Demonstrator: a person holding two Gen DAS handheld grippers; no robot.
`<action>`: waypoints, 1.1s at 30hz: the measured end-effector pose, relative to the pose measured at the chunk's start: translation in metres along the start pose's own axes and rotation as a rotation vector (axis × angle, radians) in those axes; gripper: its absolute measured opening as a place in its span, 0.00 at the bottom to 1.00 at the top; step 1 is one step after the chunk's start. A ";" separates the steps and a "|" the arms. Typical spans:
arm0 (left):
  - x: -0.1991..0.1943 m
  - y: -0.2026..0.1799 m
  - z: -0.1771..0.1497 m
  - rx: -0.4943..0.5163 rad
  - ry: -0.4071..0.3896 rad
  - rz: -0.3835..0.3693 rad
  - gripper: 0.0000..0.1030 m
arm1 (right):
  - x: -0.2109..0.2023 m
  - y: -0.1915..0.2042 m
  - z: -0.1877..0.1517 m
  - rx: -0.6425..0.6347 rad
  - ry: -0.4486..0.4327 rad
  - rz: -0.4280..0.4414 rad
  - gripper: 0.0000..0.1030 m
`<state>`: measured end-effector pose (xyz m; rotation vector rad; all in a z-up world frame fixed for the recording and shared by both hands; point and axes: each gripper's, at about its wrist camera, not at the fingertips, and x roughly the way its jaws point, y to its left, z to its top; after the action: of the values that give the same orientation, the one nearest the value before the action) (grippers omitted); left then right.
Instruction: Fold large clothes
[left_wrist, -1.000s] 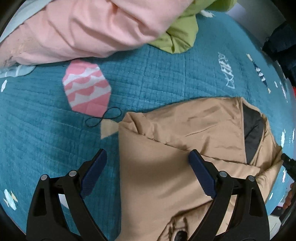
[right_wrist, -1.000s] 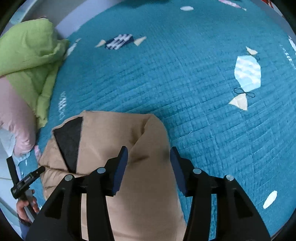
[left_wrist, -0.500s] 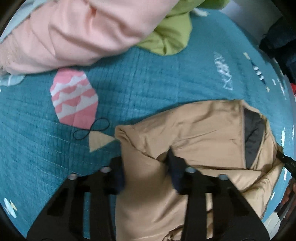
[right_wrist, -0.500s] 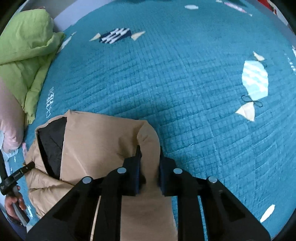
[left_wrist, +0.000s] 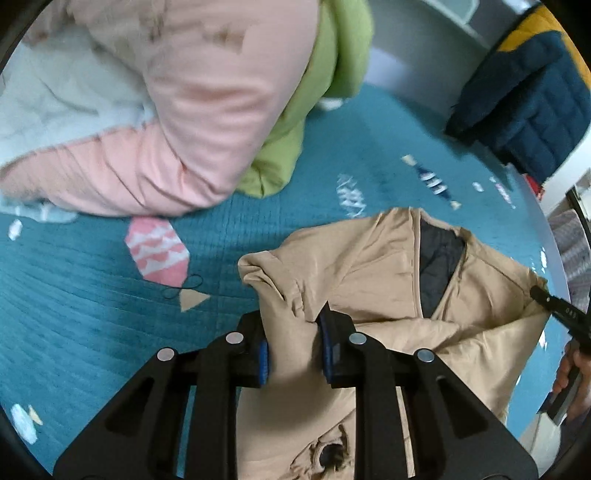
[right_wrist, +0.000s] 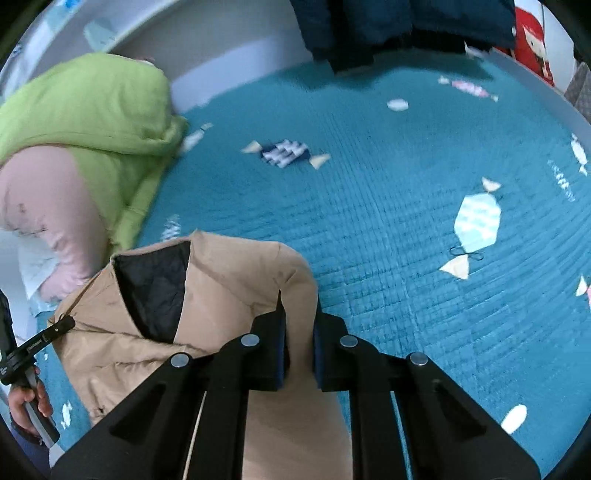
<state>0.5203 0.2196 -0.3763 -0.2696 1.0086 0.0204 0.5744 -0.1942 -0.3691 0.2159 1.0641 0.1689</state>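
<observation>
A teal quilted mat (right_wrist: 388, 206) printed with candy shapes is covering the floor and filling most of both views. A pink garment (left_wrist: 192, 122) and a green garment (right_wrist: 85, 122) are lying piled at the upper left of each frame, and a dark blue quilted garment (left_wrist: 524, 99) is hanging at the upper right of the left wrist view.

The tan jacket (left_wrist: 369, 280) is lying on the mat in the lower centre of both frames, its dark lining (right_wrist: 155, 291) showing at the open collar.

The left gripper (left_wrist: 293, 350) is clamping a bunched ridge of tan fabric at one shoulder corner, jaws drawn in against the cloth. The right gripper (right_wrist: 298, 354) is clamping the opposite shoulder fold in the same manner, jaws nearly together on the fabric.

Judged step: lifting both shoulders to carry the upper part over into a fold.

Procedure for a clean result:
- Raise both grippers at equal height, keeping the span between them taut.
- Move slowly; the padded fabric is likely slippery and may creep out of the pads.
- Lay the held edge down parallel to the hem before releasing.
</observation>
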 end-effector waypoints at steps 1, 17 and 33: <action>-0.006 -0.004 0.000 0.014 -0.011 0.005 0.20 | -0.010 0.002 -0.003 -0.011 -0.013 -0.001 0.10; -0.137 -0.005 -0.114 0.104 -0.060 -0.041 0.20 | -0.150 -0.003 -0.095 -0.059 -0.004 0.051 0.10; -0.131 0.043 -0.308 -0.027 0.140 -0.059 0.22 | -0.150 -0.055 -0.293 0.116 0.307 0.047 0.11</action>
<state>0.1873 0.2030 -0.4305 -0.3291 1.1400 -0.0383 0.2469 -0.2557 -0.3934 0.3276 1.3768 0.1868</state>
